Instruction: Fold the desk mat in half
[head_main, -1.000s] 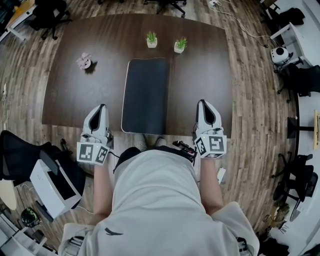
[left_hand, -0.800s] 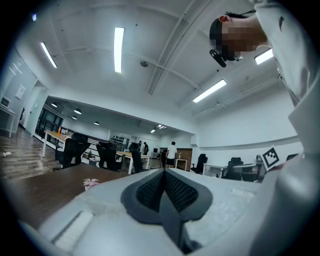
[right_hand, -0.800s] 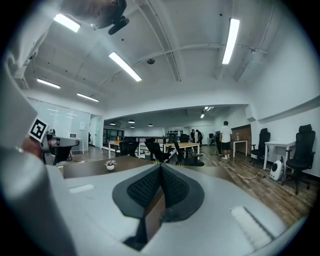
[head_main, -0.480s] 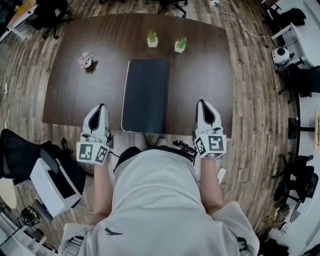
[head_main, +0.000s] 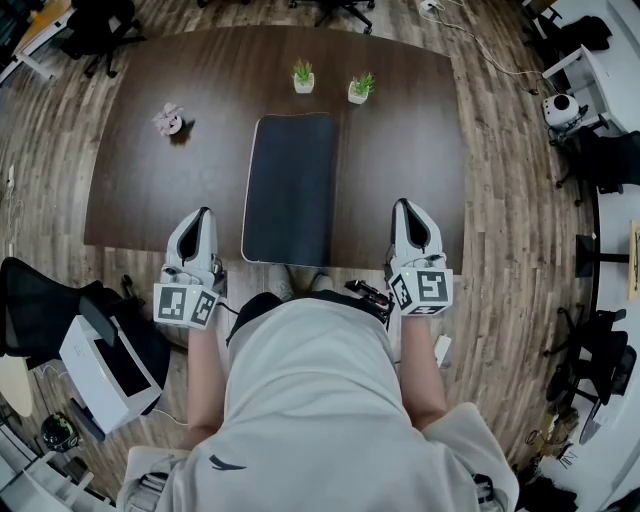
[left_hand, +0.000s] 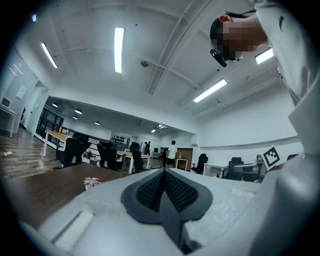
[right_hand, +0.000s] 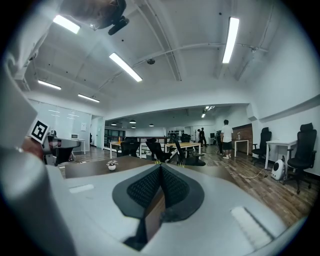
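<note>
Desk mat (head_main: 291, 188) lies flat and unfolded mid-surface (head_main: 400, 150), its near end at the front edge, with left gripper (head_main: 204, 214) and right gripper (head_main: 404, 205) either side, clear of it, jaws pressed together, empty.

The dark desk mat (head_main: 291, 188) lies flat and unfolded on the brown table, its short edge at the near rim.

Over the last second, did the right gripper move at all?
No. The right gripper sits in the same spot as before, over the table's near edge, to the right of the desk mat, jaws shut.
</note>
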